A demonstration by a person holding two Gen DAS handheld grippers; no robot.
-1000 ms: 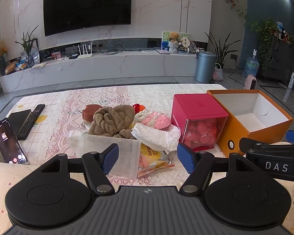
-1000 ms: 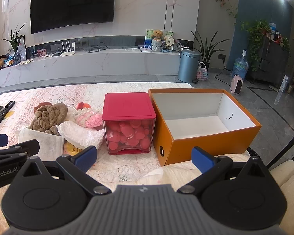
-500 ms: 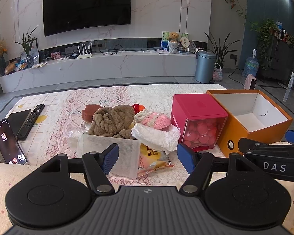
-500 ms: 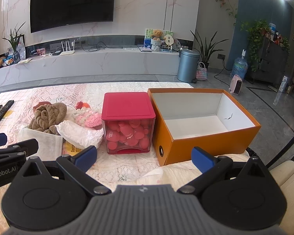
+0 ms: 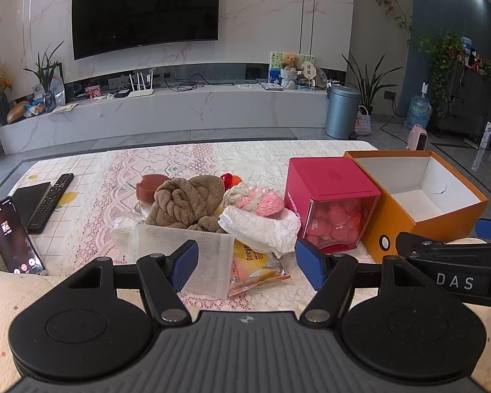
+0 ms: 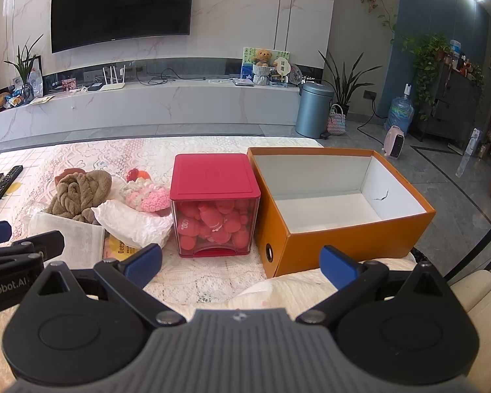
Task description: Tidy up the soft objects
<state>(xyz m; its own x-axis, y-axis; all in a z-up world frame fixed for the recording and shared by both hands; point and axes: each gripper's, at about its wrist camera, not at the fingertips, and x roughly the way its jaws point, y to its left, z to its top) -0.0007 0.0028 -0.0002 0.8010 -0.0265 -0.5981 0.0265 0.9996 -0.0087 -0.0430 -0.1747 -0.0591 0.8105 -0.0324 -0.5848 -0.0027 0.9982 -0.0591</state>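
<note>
The soft pile (image 5: 212, 206), a knitted brown towel, a pink crochet piece and crinkled white wrap, lies mid-table just left of the red-lidded clear cube (image 6: 214, 209) and the orange box (image 6: 340, 203). My left tongs (image 5: 247, 263) and right tongs (image 6: 240, 263) both gape, holding nothing. Only my left view shows the phone (image 5: 11, 235); my right shows the box's white inside fully.

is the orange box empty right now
Empty. The orange box has no lid, and only its bare white floor and walls show inside, in both wrist views.
</note>
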